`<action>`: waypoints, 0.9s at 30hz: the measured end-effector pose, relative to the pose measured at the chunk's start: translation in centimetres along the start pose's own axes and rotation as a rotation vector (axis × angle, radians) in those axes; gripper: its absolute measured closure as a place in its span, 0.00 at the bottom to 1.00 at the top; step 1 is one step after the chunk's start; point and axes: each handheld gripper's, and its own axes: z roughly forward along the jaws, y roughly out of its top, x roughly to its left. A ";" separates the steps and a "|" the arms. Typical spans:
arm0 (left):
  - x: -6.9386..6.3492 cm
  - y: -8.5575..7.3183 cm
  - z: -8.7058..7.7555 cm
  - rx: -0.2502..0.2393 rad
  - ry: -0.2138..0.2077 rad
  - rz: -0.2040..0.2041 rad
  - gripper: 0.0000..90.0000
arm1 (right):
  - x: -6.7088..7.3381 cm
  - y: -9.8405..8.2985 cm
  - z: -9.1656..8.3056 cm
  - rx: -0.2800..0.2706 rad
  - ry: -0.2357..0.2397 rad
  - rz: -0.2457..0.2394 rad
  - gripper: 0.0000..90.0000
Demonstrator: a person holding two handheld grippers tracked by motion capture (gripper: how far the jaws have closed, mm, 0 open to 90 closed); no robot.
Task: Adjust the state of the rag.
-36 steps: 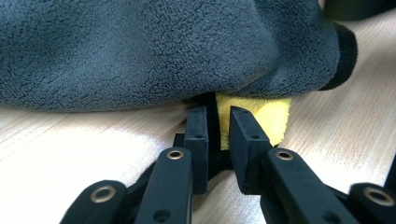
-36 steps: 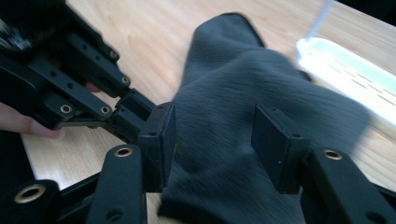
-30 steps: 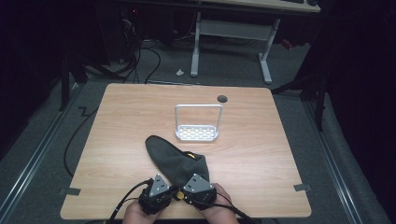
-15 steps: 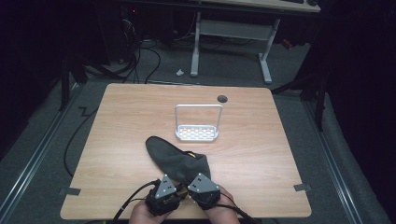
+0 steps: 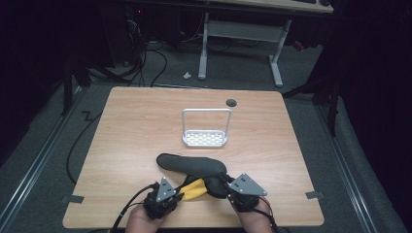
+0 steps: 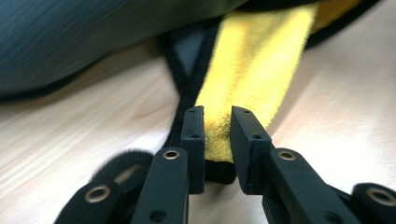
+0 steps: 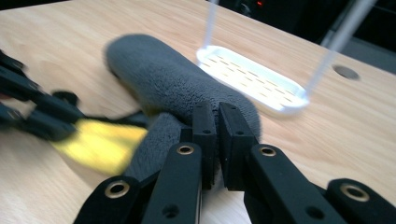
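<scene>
while both hands sit at the near table edge, things read so:
left gripper (image 6: 217,135): jaws clamped on the yellow strip (image 6: 254,70), its end between the pads; they've just been closing on it.
right gripper (image 7: 217,135): jaws clenched on a fold of the dark grey cloth (image 7: 173,79).
cloth: lies on the table (image 5: 136,126) betw. the grippers, long lobe stretching away to the left; yellow strip comes out of its near end.
rack: white wire rack (image 5: 205,138) beyond the cloth, apart from it.
table hole (image 5: 231,102): far side, right of rack.

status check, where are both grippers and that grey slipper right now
Left gripper clamped on the slipper's yellow lining. Right gripper shut on its grey edge. White rack behind, clear of it.
</scene>
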 end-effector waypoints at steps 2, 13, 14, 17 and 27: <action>0.8 -0.2 -0.2 0.002 0.018 -0.018 0.85 | -0.7 -0.5 -0.2 0.013 -0.010 0.014 0.96; 2.9 -1.2 -1.8 0.030 0.052 -0.085 0.86 | -1.7 -4.4 2.9 0.269 0.017 0.019 0.96; 2.8 -1.2 -1.9 0.033 0.054 -0.083 0.87 | -1.6 -4.6 3.2 0.282 0.018 0.014 0.96; 2.5 -1.2 -2.1 0.045 0.058 -0.078 0.87 | -1.6 -4.6 3.2 0.285 0.011 0.013 0.95; 2.7 -1.2 -2.2 0.057 0.039 -0.082 0.87 | -2.7 -4.6 2.7 0.282 -0.043 0.044 0.89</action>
